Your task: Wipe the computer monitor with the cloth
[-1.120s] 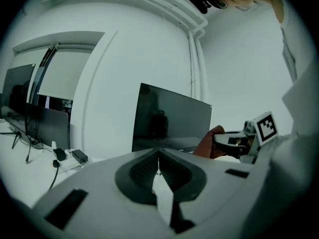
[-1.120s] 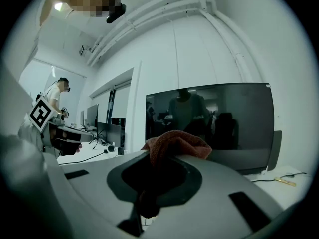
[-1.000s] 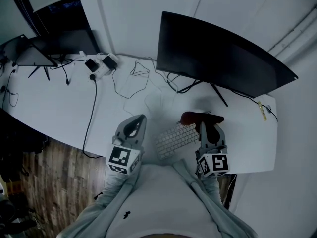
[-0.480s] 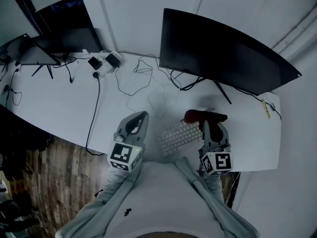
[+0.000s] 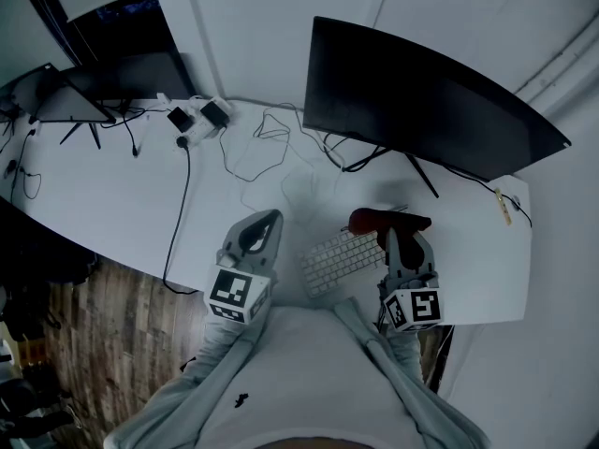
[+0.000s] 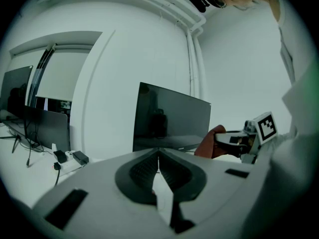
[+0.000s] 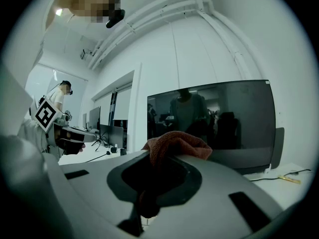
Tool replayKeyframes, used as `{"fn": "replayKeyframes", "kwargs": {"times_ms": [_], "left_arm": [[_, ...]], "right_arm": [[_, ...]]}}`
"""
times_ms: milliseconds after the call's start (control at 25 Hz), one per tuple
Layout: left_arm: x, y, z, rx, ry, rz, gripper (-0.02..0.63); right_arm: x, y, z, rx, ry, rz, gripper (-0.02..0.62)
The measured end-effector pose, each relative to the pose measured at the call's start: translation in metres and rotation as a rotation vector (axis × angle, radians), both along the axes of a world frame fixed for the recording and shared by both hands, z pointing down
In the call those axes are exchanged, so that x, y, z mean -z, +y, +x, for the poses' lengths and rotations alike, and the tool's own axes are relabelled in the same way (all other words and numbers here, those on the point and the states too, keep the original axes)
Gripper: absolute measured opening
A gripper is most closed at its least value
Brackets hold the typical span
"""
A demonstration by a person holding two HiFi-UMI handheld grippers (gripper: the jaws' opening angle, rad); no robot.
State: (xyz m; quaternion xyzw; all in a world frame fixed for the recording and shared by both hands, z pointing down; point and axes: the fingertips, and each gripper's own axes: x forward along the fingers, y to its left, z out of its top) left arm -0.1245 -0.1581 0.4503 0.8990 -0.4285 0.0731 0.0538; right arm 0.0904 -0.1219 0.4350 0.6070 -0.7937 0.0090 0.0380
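My right gripper [image 5: 390, 234] has its jaws closed on a bunched reddish-brown cloth [image 7: 175, 144]. The wad fills the gap between them and spills up over the tips, so the jaws stand only as far apart as the fabric forces them. My left gripper [image 5: 266, 223] holds nothing: its jaws are pressed together, with only a thin seam between them in its own view.

The wide, dark, curved computer monitor [image 5: 426, 101] stands on thin legs at the back of the white surface [image 5: 112, 195]. Both grippers sit in front of it, low over the surface's near edge. A white keyboard [image 5: 334, 261] lies in front of the monitor, between my two grippers and closer to the right one.

What the wipe turns on is this: the screen lies ahead of and above the cloth-bearing jaws, well apart from them and untouched. Its long axis runs side to side across my line of reach. My right gripper faces the monitor's left half, while my left gripper sits out beyond the monitor's left edge, so the right is the nearer.

I judge the wiping has not begun. The next move calls for carrying the cloth forward and up until it meets the screen, then sweeping along that long axis. Pressing hard might rock the monitor on those thin legs.
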Motion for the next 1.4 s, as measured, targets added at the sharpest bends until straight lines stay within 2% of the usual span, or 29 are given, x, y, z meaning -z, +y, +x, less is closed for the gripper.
{"fn": "replayKeyframes", "kwargs": {"times_ms": [600,1160,1400], "left_arm": [[-0.004,-0.008,-0.007,0.027,-0.001,-0.007,0.021],[-0.006,-0.009,-0.011,0.029,-0.006,-0.014,0.020],[-0.002,-0.010,-0.012,0.025,-0.007,-0.006,0.021]], "right_arm": [[-0.002,-0.004,-0.008,0.037,-0.025,-0.001,0.037],[-0.008,-0.007,-0.005,0.011,-0.066,-0.036,0.037],[-0.005,-0.008,-0.007,0.028,-0.074,-0.035,0.037]]}}
